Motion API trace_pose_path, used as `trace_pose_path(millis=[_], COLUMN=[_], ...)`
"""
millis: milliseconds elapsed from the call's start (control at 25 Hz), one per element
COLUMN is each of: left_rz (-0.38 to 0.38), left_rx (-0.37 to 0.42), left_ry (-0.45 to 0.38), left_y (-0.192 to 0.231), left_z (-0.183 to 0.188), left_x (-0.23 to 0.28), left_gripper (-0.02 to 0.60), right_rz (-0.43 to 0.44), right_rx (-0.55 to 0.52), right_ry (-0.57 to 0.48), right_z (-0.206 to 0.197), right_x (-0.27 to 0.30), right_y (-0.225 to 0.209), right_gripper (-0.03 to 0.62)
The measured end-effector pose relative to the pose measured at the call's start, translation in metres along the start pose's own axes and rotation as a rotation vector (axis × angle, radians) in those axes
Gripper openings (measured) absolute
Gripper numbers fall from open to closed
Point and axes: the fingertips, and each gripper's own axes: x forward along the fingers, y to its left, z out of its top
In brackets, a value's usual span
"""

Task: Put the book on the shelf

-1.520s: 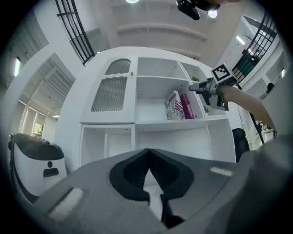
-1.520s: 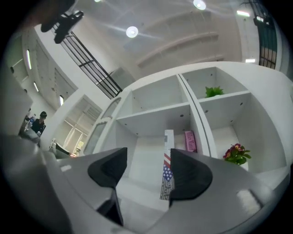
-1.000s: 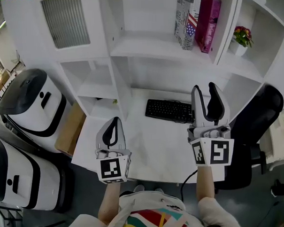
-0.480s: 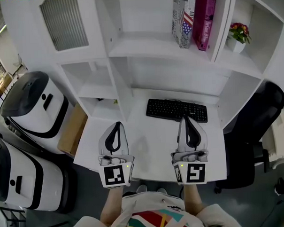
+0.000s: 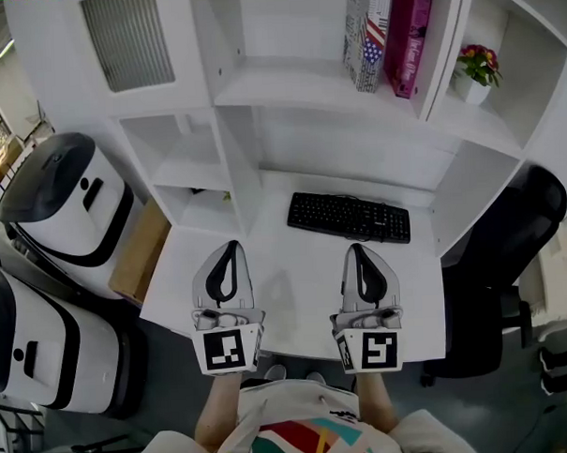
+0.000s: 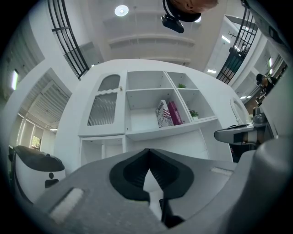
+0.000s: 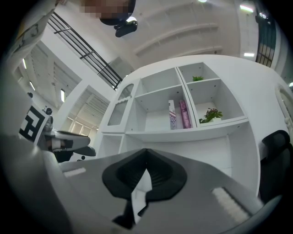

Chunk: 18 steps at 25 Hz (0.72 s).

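Two books stand upright on the upper shelf (image 5: 296, 84): a patterned book (image 5: 361, 34) and a magenta book (image 5: 405, 39) beside it. They also show far off in the left gripper view as the patterned book (image 6: 162, 114) and magenta book (image 6: 175, 112), and in the right gripper view as the patterned book (image 7: 172, 115) and magenta book (image 7: 185, 114). My left gripper (image 5: 230, 248) and right gripper (image 5: 357, 250) hover side by side over the front of the white desk (image 5: 296, 295). Both are shut with nothing between their jaws. Both point up toward the shelf unit.
A black keyboard (image 5: 349, 216) lies at the back of the desk. A potted plant (image 5: 476, 67) sits in the right shelf compartment. A black chair (image 5: 510, 248) stands at the right. White machines (image 5: 62, 202) and a cardboard box (image 5: 139, 255) stand at the left.
My right gripper came down from beside the keyboard toward the desk's front edge and went from open to shut. The left gripper has barely moved.
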Motion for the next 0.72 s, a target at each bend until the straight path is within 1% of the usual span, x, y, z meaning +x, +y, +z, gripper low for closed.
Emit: trace_pose_path(millis=[120, 240, 440, 720], left_rz=[0.012, 0.024, 0.033, 0.043], left_rx=[-0.001, -0.009, -0.010, -0.021], left_ry=[0.001, 0.011, -0.009, -0.006], left_y=[0.0013, -0.0015, 0.0020, 0.0051], left_z=[-0.0009, -0.0019, 0.0045, 0.0034], left_x=[-0.0024, -0.0080, -0.0040, -0.0052], left_gripper=[0.002, 0.002, 0.002, 0.002], right_rz=[0.004, 0.013, 0.014, 0.018], right_rx=[0.003, 0.002, 0.008, 0.014], right_ry=[-0.006, 0.009, 0.002, 0.005], right_z=[0.0005, 0.0000, 0.0020, 0.0019], right_x=[0.0011, -0.0031, 0.0022, 0.0028], right_y=[-0.0010, -0.0019, -0.0036, -0.0024], right_gripper=[0.003, 0.003, 0.003, 0.003])
